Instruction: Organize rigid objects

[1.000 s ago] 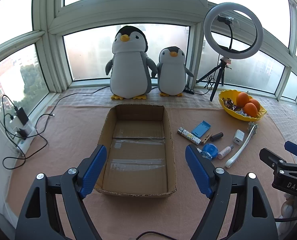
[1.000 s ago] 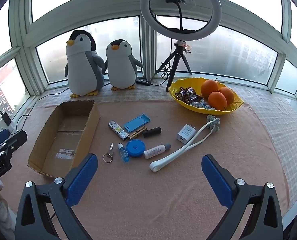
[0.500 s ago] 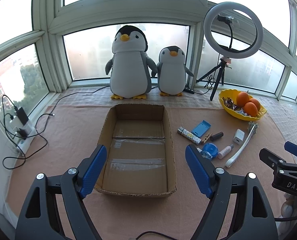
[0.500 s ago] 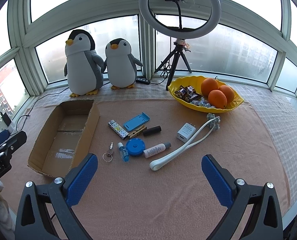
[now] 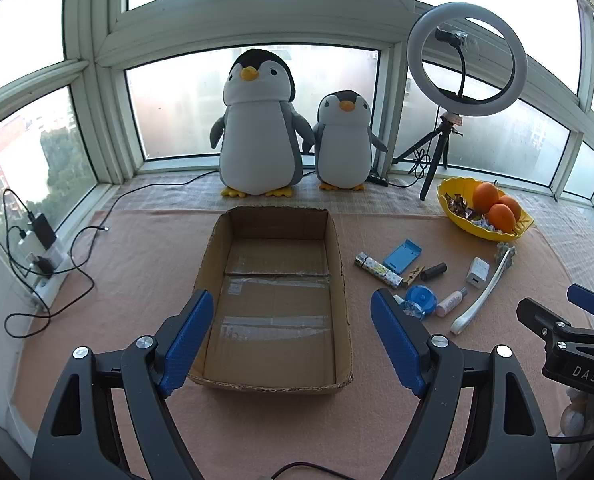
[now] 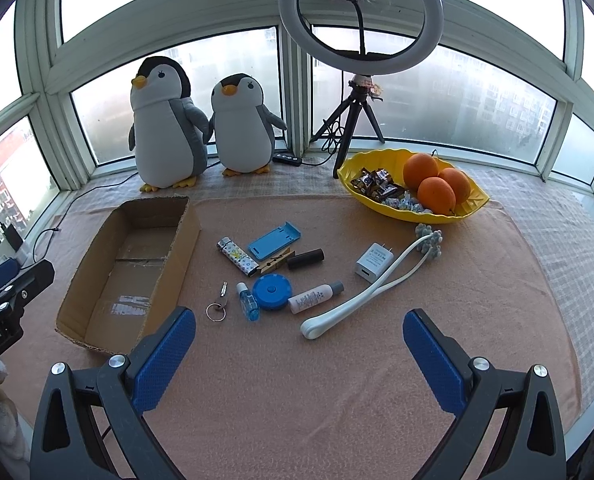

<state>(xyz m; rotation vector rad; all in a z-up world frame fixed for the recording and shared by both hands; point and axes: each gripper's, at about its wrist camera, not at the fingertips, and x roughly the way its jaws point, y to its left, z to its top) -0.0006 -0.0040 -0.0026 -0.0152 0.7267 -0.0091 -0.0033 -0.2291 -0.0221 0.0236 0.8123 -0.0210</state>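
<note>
An empty cardboard box (image 5: 339, 264) (image 6: 185, 248) lies on the pink cloth. Right of it lie small items: a patterned lighter (image 6: 237, 257), a blue phone stand (image 6: 274, 240), a clothespin (image 6: 275, 263), a black tube (image 6: 305, 258), a key ring (image 6: 217, 309), a blue dropper bottle (image 6: 249, 302), a blue round tape measure (image 6: 272, 292), a white bottle (image 6: 315, 297), a white charger (image 6: 373, 261) and a white long-handled massager (image 6: 377, 288). My left gripper (image 5: 293, 338) is open above the box's near end. My right gripper (image 6: 299, 356) is open, just short of the items.
Two plush penguins (image 5: 257, 128) (image 5: 343, 140) stand on the window ledge. A ring light on a tripod (image 6: 359, 60) and a yellow bowl with oranges and sweets (image 6: 469, 210) stand at the back right. Cables and a power strip (image 5: 37, 264) lie at the left.
The right wrist view has shifted slightly, with the scene a little lower and nearer. The left gripper has held still. Nothing was taken hold of.
</note>
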